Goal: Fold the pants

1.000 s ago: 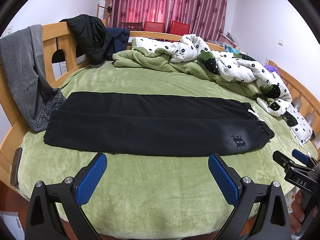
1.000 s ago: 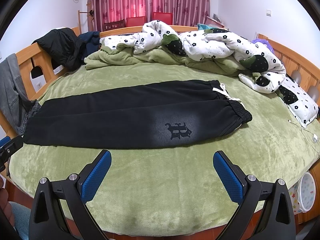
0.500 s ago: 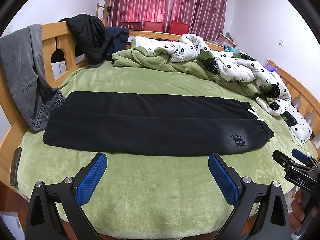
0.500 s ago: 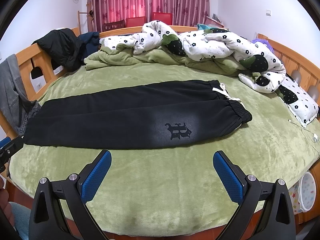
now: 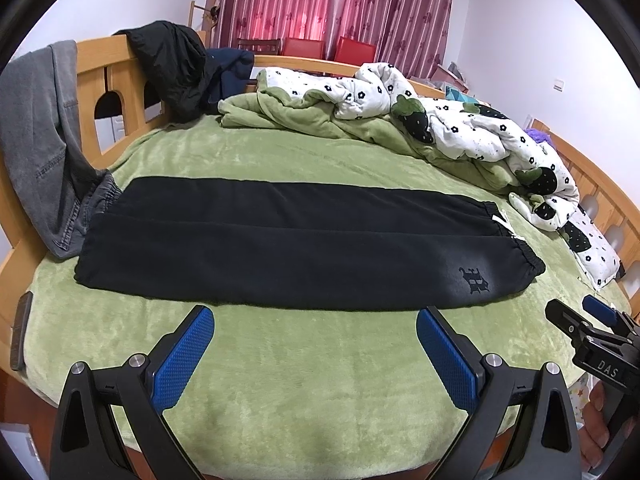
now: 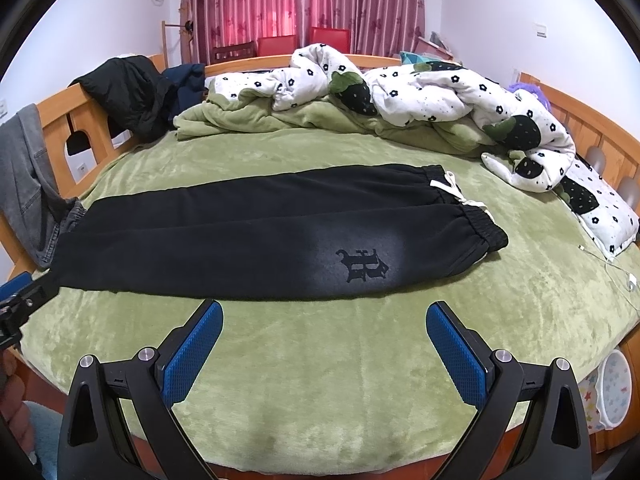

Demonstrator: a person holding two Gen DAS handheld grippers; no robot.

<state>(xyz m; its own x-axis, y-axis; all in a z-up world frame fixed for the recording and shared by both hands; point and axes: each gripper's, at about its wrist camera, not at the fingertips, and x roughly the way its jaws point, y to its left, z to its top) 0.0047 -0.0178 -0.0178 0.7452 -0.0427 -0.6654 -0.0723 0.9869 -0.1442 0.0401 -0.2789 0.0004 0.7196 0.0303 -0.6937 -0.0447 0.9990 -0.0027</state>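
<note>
A: Start nearest. What is each tool doing?

B: The left gripper (image 5: 314, 330) hangs over the bare green blanket (image 5: 312, 396) on the near side of the pants, its blue fingers (image 5: 182, 360) spread wide, touching nothing and holding nothing. The right gripper (image 6: 322, 326) is the same: fingers (image 6: 456, 354) far apart, empty, just short of the pants' near edge.

A: And the pants?

B: The black pants (image 5: 296, 240) lie flat across the bed, already doubled leg over leg. The waistband (image 6: 480, 226) with its white drawstring (image 6: 456, 192) sits at the right end; the cuffs (image 5: 90, 252) are at the left end, close beside the grey jeans (image 5: 44, 140) draped over the wooden bed frame (image 5: 104, 76). Beyond the pants, a crumpled flowered quilt (image 6: 420, 92) is heaped at the far side.

A: What could go wrong from here?

B: I'd guess three things. The plush blanket is soft, so fingers pinching low could grab it along with the pants. Catching only the top leg would pull the two layers apart. And a grab at the cuff end could snag the jeans, since they sit so close.
</note>
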